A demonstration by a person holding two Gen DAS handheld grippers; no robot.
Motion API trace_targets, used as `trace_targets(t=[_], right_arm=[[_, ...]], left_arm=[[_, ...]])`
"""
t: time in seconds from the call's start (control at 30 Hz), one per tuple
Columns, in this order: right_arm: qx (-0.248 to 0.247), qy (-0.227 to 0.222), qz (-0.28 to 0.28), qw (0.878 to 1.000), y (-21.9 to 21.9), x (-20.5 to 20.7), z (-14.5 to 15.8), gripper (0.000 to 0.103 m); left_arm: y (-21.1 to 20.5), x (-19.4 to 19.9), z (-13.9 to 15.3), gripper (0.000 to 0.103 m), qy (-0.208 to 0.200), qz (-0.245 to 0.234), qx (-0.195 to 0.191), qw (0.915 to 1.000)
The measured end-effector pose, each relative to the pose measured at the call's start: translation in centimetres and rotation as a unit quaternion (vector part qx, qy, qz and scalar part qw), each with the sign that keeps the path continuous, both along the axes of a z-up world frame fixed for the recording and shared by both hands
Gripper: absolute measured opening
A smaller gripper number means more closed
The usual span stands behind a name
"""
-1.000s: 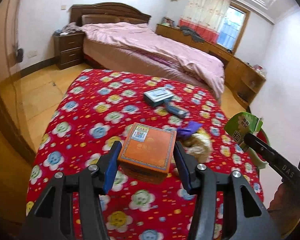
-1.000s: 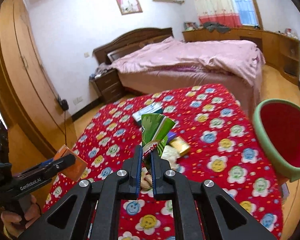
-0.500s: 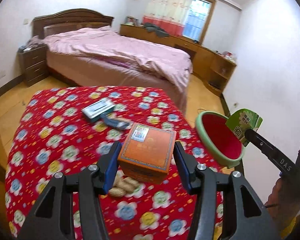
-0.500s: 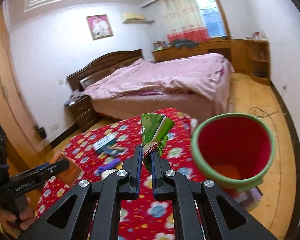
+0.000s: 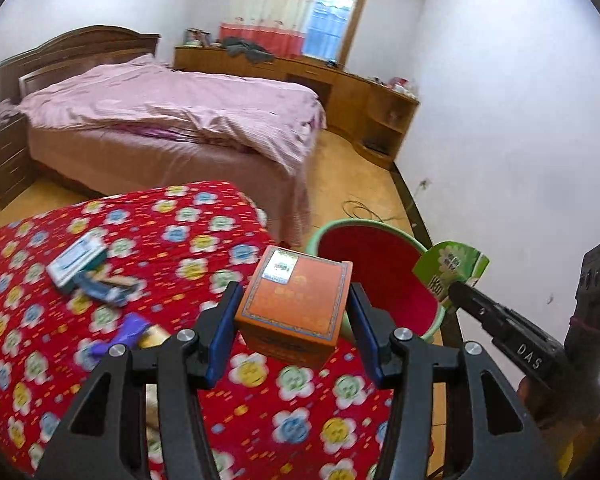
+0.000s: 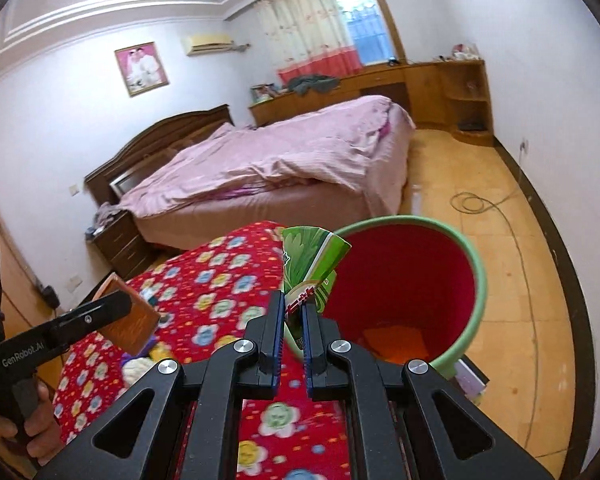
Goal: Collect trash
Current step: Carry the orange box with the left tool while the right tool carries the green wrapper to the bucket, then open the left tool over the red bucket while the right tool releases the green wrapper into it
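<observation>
Both grippers have been swung from table (image 5: 148, 236) to bin (image 6: 476, 280). Box (image 5: 296, 304) is clamped left (image 5: 292, 332), wrapper (image 6: 312, 272) right (image 6: 292, 332); release only when centred over the opening.

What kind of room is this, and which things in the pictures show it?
Most likely a home bedroom: a bed with a pink cover and wooden headboard, a nightstand beside it, and a framed portrait on the wall.

Left tongs (image 5: 294, 312) clamp an orange box (image 5: 296, 302) (bin (image 5: 374, 264) just behind).
</observation>
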State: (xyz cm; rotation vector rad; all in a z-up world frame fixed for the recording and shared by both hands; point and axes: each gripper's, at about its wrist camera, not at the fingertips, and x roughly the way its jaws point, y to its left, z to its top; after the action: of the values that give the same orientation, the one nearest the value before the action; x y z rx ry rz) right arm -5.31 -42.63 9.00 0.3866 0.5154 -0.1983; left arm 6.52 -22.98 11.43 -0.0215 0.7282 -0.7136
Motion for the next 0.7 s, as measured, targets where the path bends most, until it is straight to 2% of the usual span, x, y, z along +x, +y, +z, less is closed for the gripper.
trace_targets(t=[0.4, 0.7], right_arm=[[0.035, 0.032, -0.043, 0.998, -5.6, 0.2, -4.0, 0.008], [0.056, 0.054, -0.049, 0.996, -7.3, 0.8, -6.8, 0.009]], left_arm=[[-9.5, 1.2, -3.9, 0.054, 0.012, -0.07, 0.034, 0.9969], [-12.7, 2.8, -6.5, 0.054, 0.03, -0.082, 0.052, 0.9948]])
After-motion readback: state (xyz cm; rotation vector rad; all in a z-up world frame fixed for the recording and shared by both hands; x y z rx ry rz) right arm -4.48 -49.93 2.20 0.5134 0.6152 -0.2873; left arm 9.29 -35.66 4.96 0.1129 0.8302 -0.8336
